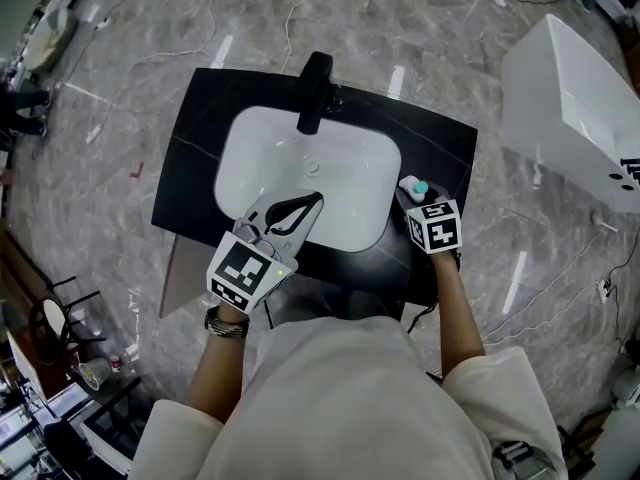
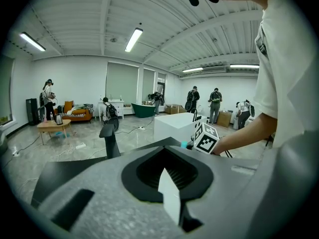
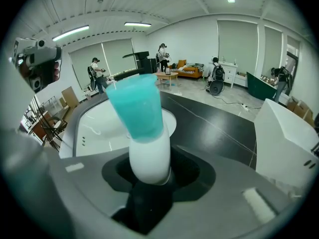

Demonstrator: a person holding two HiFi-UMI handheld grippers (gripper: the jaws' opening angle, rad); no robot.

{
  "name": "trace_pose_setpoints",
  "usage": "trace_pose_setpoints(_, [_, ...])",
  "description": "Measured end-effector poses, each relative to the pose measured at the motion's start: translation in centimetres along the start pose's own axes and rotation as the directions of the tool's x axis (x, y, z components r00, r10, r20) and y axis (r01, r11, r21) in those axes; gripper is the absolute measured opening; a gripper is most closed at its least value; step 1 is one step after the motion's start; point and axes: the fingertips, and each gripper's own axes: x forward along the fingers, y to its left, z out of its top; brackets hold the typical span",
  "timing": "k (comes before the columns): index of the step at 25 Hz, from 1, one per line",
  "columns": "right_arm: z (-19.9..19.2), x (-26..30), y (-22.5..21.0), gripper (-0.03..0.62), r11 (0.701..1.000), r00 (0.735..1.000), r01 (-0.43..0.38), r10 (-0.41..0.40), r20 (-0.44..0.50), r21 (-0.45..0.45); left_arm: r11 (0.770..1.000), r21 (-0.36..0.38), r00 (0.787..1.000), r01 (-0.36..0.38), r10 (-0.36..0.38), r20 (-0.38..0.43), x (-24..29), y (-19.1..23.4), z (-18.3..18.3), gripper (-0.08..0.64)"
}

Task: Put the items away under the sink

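The person stands in front of a black worktop (image 1: 440,138) with a white sink (image 1: 240,158) set in it and a black tap (image 1: 312,93) at the back.

The task's thing here is a small white bottle (image 1: 413,186) with a turquoise cap. It stands upright on the worktop, just beside the right rim of the sink, so it is not yet put away.

The right tool (image 1: 415,200) points steeply down at the bottle. In the right gripper view the white body of the bottle goes down between the jaws and the cap rises above them. The jaws stand rather wide, one on each side of the bottle, and no pad is seen to press on it. The tool probably comes from above and behind because the bottle is tall and narrow. In this way the jaws can take the body below the cap without pushing the bottle over.

The left tool (image 1: 312,204) hangs over the front part of the sink. Its jaws are together at the tips and nothing is between them. It seems to wait there, out of the way of the right one.

At the front left, below the worktop, a grey panel (image 1: 185,273) shows; it looks like an open door of the space under the sink, but this is not certain.
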Motion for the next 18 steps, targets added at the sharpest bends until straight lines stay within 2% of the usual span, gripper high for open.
trace_pose_setpoints(18, [-0.4,0.1,-0.2,0.147,0.999,0.999,0.027,-0.027,0.017,-0.038,1.0,-0.008,1.0,-0.008,0.008,-0.021,-1.2,-0.5,-1.2,0.006])
